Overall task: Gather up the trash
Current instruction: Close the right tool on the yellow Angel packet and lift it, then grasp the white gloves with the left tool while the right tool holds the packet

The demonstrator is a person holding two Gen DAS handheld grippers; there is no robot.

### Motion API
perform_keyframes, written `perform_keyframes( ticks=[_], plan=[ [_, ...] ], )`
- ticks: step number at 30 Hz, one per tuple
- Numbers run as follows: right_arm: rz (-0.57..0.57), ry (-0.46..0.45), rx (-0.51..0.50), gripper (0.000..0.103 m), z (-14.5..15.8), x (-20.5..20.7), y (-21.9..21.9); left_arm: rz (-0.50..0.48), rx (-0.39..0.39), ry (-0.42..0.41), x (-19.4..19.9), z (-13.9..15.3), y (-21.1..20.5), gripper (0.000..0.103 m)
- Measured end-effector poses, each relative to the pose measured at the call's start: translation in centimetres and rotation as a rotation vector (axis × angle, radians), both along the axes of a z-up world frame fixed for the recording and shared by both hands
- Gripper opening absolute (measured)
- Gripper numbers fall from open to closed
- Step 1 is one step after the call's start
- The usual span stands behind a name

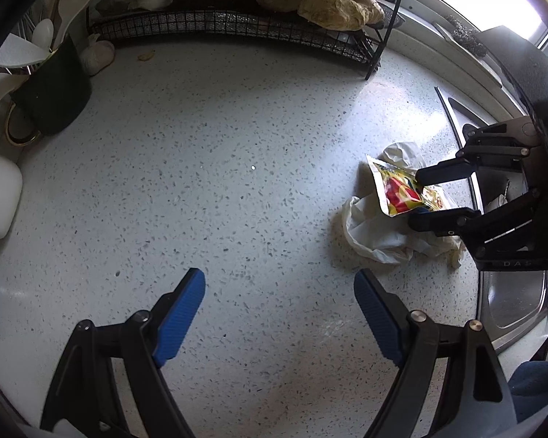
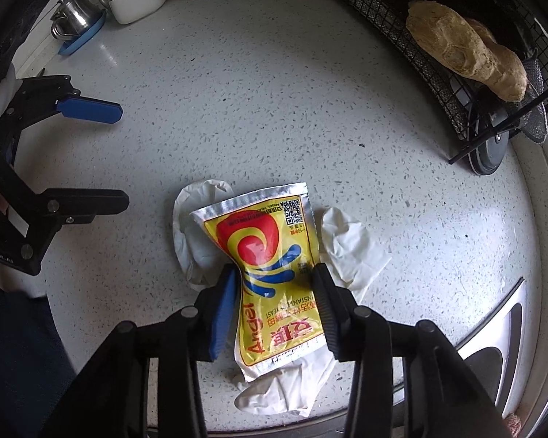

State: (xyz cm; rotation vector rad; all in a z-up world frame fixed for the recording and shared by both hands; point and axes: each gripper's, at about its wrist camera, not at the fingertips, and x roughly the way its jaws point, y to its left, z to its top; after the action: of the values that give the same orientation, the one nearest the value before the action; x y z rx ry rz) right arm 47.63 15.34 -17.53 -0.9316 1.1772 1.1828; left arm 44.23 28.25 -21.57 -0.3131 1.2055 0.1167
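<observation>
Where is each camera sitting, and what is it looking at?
Left wrist: sits on the left gripper, looking down across the speckled counter; its open blue-padded fingers show, with the right gripper at the side.
Right wrist: sits on the right gripper, looking down at the yellow yeast packet pinched between its fingers, over crumpled white plastic.
Shared: both see the packet, the plastic, the counter and the wire rack.

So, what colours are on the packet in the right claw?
Yellow packet with red swirl, blue strokes, silver edges; clearest in the right wrist view.
</observation>
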Motion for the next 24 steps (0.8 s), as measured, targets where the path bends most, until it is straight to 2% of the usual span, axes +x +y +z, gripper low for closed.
perform_keyframes(
  ticks=[1, 7, 14, 19, 24],
  plan=[
    [-0.007, 0.01, 0.013, 0.028, 0.1, 0.0, -0.2, -0.003, 0.0, -0.002, 0.1, 0.1, -0.1, 0.083],
    [-0.065, 0.006, 0.085, 0.017, 1.4, 0.1, -1.5, -0.012, -0.005, -0.011, 0.3, 0.9, -0.1, 0.083],
    [-0.197, -0.05, 0.134, 0.016, 3.7, -0.4, -4.6, -0.089, 0.019, -0.032, 1.9, 2.2, -1.5, 0.083],
    [-0.357, -0.115, 0.133, 0.016, 5.2, 0.7, -7.6, -0.187, 0.025, -0.057, 3.7, 3.2, -3.6, 0.083],
    [-0.488, -0.139, 0.155, 0.016, 6.0, 0.2, -11.3, -0.304, 0.018, -0.042, 5.6, 2.7, -5.9, 0.083]
  ],
)
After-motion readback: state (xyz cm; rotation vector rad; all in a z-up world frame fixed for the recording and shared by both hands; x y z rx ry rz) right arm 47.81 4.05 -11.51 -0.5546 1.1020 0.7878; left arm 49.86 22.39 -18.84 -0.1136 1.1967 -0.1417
